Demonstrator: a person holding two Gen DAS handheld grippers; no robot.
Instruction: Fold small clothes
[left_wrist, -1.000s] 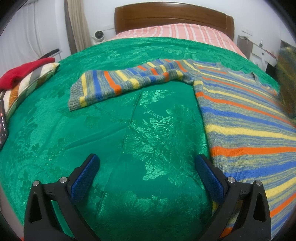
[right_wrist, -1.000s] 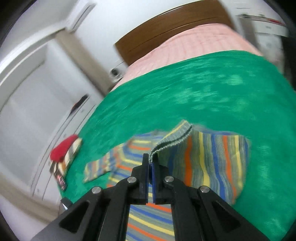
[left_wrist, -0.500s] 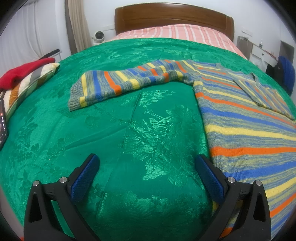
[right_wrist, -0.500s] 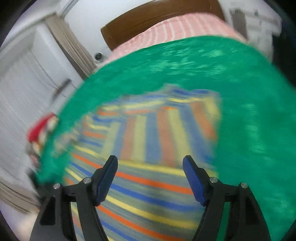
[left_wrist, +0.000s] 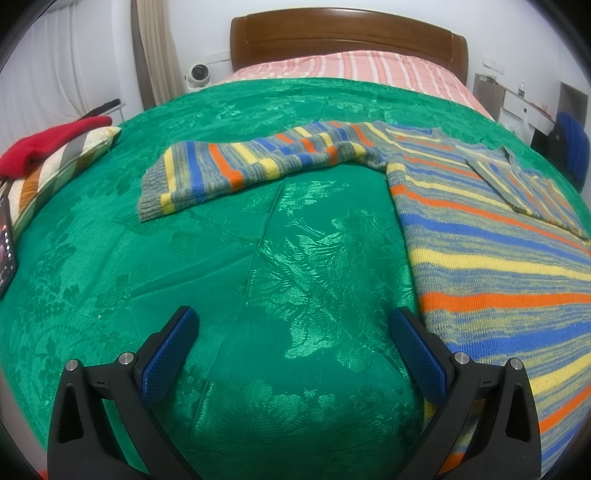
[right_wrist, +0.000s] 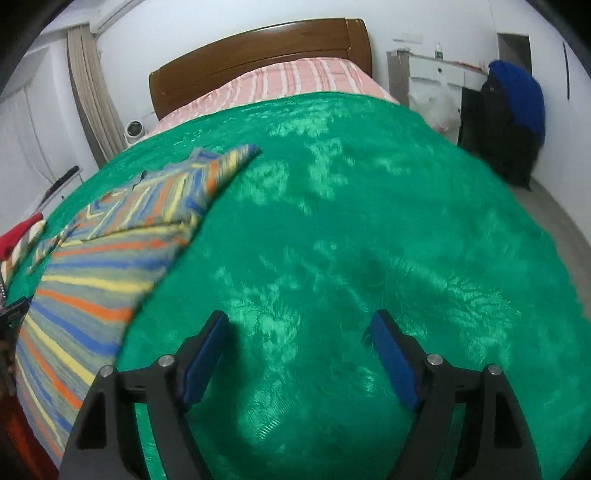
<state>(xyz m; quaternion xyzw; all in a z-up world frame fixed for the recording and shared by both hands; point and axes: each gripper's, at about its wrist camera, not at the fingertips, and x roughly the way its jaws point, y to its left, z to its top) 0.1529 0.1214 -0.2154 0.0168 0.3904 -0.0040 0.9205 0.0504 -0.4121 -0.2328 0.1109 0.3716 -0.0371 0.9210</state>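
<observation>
at the far left of the left wrist view we see a red knit garment (left_wrist: 55, 142) heaped on a pillow (left_wrist: 62, 166) with cream, brown and grey stripes, at the edge of the bed. a glossy green bedspread (left_wrist: 221, 277), woven with raised leaf and flower shapes, covers most of the mattress. on it lies the sweater (left_wrist: 480, 236), a ribbed knit in bands of grey-blue, yellow, orange and bright blue. its one sleeve (left_wrist: 236, 166) stretches flat to the left, ending in a ribbed cuff, while the body spreads wide to the right. the other sleeve (left_wrist: 524, 192) is folded across the chest, lying as a narrow strip on top of the body. our left gripper (left_wrist: 293, 350) hovers above bare bedspread just left of the sweater's side edge, its black arms spread wide and the flat blue pads (left_wrist: 170, 356) holding nothing. behind, a curved dark wooden headboard (left_wrist: 347, 37) stands over a pink and white striped sheet (left_wrist: 351, 68), with a small round white device (left_wrist: 199, 74) beside a beige curtain (left_wrist: 157, 51).

in the right wrist view, somewhat blurred, the sweater (right_wrist: 96, 273) lies at the left with the folded sleeve (right_wrist: 177, 192) angled over it, its fold coming to a point. our right gripper (right_wrist: 299, 354) hangs over plain bedspread (right_wrist: 369, 221) just right of the sweater, fingers parted and empty, blue pads (right_wrist: 393, 363) facing inward. at the far right a dark chair (right_wrist: 498, 129) draped in blue cloth (right_wrist: 521, 96) stands by a white cabinet (right_wrist: 436, 72).
</observation>
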